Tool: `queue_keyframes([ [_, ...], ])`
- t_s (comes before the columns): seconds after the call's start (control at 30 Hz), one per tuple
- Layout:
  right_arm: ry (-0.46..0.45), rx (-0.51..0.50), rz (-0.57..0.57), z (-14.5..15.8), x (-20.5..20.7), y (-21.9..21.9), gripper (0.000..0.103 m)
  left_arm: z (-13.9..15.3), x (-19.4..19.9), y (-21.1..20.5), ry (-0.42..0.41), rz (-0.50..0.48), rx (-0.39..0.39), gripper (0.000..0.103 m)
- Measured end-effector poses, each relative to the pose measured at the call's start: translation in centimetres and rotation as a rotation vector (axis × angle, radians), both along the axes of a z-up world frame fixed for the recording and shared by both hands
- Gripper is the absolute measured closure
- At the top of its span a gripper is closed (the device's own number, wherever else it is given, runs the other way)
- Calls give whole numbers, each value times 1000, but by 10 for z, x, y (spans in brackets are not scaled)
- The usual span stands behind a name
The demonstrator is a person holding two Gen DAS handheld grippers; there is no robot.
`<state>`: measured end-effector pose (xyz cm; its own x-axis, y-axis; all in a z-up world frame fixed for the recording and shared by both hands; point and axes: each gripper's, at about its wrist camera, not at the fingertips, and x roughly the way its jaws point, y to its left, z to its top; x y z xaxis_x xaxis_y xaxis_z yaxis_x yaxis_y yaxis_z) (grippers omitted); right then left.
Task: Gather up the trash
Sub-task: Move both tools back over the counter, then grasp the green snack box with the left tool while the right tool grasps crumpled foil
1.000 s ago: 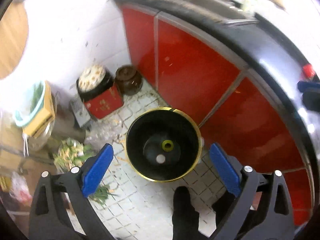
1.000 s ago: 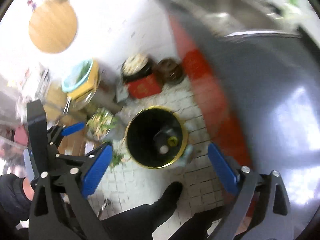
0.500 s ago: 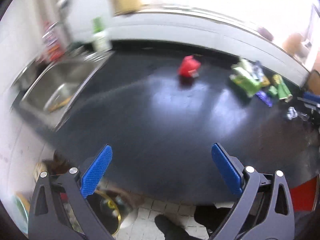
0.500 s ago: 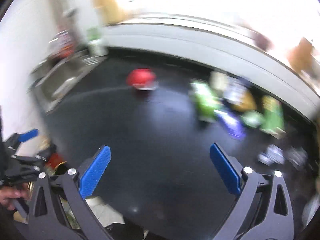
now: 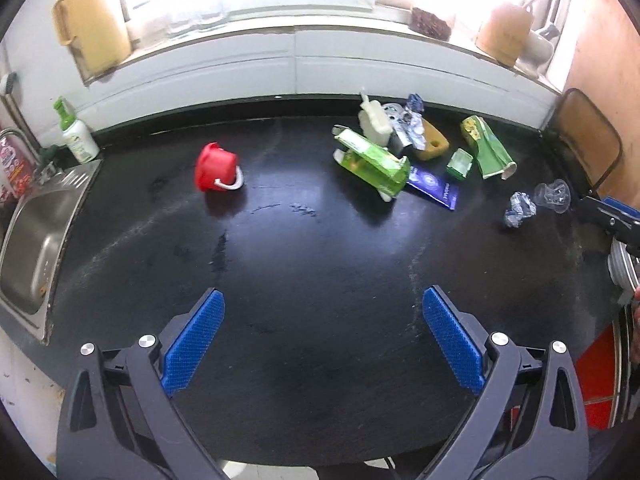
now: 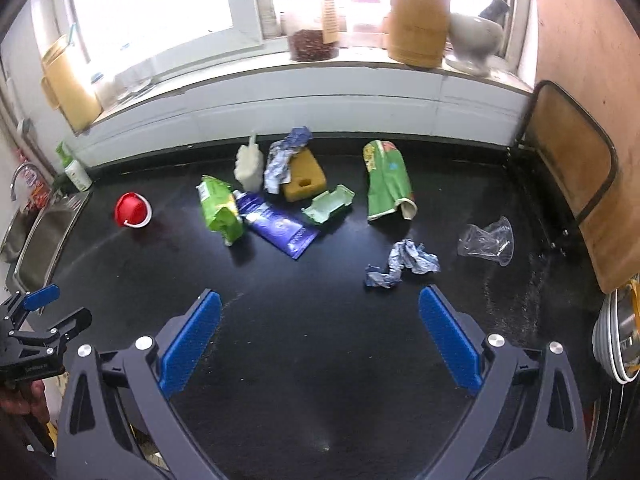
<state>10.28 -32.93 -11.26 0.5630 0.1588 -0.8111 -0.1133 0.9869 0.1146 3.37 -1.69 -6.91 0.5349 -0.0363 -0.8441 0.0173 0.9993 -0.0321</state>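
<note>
Nearest the counter edge: my left gripper (image 5: pixel 322 344) and right gripper (image 6: pixel 318 342) both hang over the black countertop (image 5: pixel 312 248), jaws spread wide, nothing between the pads.

What just changed: a second ago both cameras looked down at a black bin on the floor beside the red cabinets; now both look across the countertop. I read that as a finished drop and a return for the next piece.

Closest trash to the counter edge: a crumpled foil wrapper (image 6: pixel 402 264) lies just ahead of my right gripper, slightly right of centre, with a clear plastic cup (image 6: pixel 488 240) on its side further right.

Mid-counter from the edge: a blue tube (image 6: pixel 280 228) lies flat, touching a green carton (image 6: pixel 220 208) on its left; a pale green tray (image 6: pixel 328 206) sits just beyond it and a green snack bag (image 6: pixel 386 182) to the right of that.

Far from the edge, near the wall: a yellow sponge (image 6: pixel 304 176), another crumpled wrapper (image 6: pixel 286 156) resting against it, and a white bottle (image 6: pixel 248 164).

Off to the left of the pile: a red cup (image 5: pixel 216 168) on its side, well apart from the rest, between the pile and the sink (image 5: pixel 36 240).

Meaning for the task: I judge most of the trash is not yet collected. The foil wrapper looks like the easiest next pick for the right gripper; it is light and should crush in the jaws.

Risk: the cup may roll if nudged.
</note>
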Motion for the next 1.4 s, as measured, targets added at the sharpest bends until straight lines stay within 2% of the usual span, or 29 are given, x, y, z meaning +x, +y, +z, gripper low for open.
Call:
queue_keyframes([
  [0.17, 33, -1, -24, -14, 15, -12, 7, -3, 20, -17, 15, -12, -4, 7],
  [0.33, 74, -9, -39, -39, 37, -23, 7, -13, 57, -32, 29, 18, -24, 7],
  [0.53, 140, -34, -39, -85, 72, -38, 7, -41, 113, -56, 64, 33, -13, 7],
  [0.73, 215, -62, -40, -134, 104, -50, 7, -73, 174, -65, 108, 87, -39, 7],
  [0.83, 252, -60, -52, -152, 116, -56, 7, -85, 199, -66, 106, 125, -37, 7],
  [1.0, 282, -42, -56, -171, 127, -61, 9, -107, 227, -68, 154, 140, -22, 7],
  [1.07, 280, -42, -52, -174, 129, -59, 15, -113, 230, -65, 160, 146, -36, 7],
  [1.1, 265, -56, -44, -173, 128, -56, 22, -115, 231, -63, 160, 146, -51, 10],
  [1.13, 254, -65, -37, -171, 127, -54, 37, -117, 232, -62, 164, 142, -58, 22],
  [1.17, 247, -71, -30, -170, 127, -51, 45, -119, 232, -61, 169, 131, -69, 42],
  [1.2, 244, -70, -24, -170, 126, -49, 59, -121, 232, -61, 178, 122, -73, 45],
  [1.23, 240, -63, -21, -169, 125, -47, 68, -121, 230, -59, 179, 119, -75, 47],
  [1.33, 225, -59, -18, -166, 119, -43, 80, -118, 222, -55, 169, 119, -70, 55],
  [1.4, 208, -48, -17, -162, 113, -42, 80, -112, 215, -52, 150, 109, -58, 55],
])
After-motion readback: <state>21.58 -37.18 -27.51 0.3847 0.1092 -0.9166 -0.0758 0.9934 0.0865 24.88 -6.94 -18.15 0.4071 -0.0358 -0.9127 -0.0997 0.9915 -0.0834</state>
